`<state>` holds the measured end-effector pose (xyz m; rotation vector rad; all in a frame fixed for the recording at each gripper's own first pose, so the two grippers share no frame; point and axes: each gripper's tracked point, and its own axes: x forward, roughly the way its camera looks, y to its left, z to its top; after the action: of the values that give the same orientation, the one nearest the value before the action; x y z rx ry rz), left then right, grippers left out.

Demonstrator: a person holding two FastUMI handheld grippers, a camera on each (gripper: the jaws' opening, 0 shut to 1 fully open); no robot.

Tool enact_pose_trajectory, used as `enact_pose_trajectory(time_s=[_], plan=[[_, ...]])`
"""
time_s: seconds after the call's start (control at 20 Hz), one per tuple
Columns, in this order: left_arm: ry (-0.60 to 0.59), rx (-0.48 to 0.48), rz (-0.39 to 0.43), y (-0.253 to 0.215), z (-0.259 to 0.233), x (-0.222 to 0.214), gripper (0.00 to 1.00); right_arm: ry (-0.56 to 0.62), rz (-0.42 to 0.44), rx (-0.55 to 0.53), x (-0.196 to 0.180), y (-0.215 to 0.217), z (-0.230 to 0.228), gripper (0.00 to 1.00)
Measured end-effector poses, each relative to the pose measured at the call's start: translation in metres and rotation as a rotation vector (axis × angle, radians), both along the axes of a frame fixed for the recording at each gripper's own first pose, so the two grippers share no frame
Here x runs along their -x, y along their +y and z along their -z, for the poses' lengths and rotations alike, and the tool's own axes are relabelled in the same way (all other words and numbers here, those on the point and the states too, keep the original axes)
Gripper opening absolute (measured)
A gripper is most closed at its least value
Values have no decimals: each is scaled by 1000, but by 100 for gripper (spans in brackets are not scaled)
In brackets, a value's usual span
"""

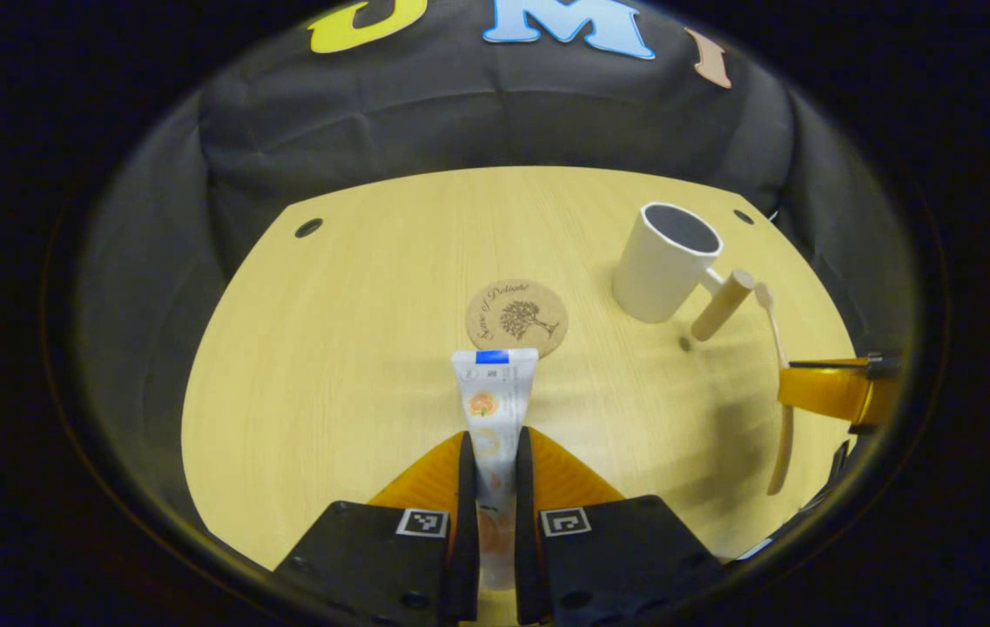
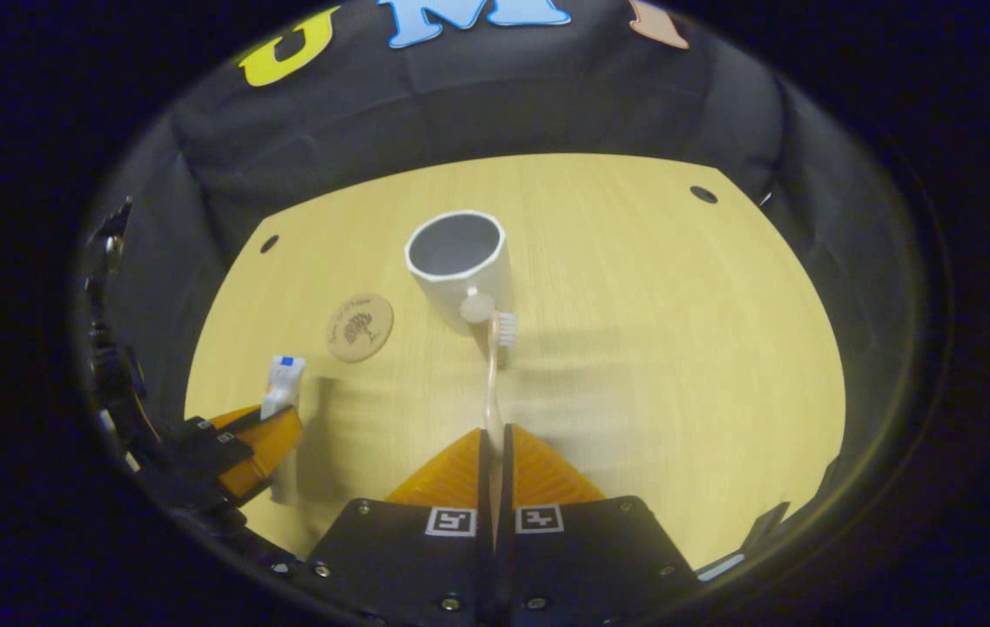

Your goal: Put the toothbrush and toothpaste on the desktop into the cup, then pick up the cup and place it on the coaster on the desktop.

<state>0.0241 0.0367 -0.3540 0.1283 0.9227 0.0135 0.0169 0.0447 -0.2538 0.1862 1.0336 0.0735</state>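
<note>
Left claw (image 1: 491, 453) clamps the glossy toothpaste (image 1: 495, 409) tube; right claw (image 2: 494, 448) clamps the slim toothbrush (image 2: 495, 370) — ahead stand the white cup (image 2: 460, 266) and round cork coaster (image 2: 360, 327), script unreadable.

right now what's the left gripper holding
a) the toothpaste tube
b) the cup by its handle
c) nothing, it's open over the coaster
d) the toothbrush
a: in the left gripper view the left gripper has both fingers pressed on the toothpaste tube, which sticks out ahead of them above the table, while the toothbrush is clamped in the right gripper and the cup stands empty.
</note>
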Motion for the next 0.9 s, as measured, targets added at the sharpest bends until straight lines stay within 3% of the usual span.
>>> enact_pose_trajectory(time_s=[0.45, 0.9], plan=[[-19, 11, -21, 12, -15, -2, 24, -180, 71, -74, -98, -3, -67, 2], [-28, -7, -61, 38, -30, 0, 25, -249, 178, -128, -191, -6, -76, 2]])
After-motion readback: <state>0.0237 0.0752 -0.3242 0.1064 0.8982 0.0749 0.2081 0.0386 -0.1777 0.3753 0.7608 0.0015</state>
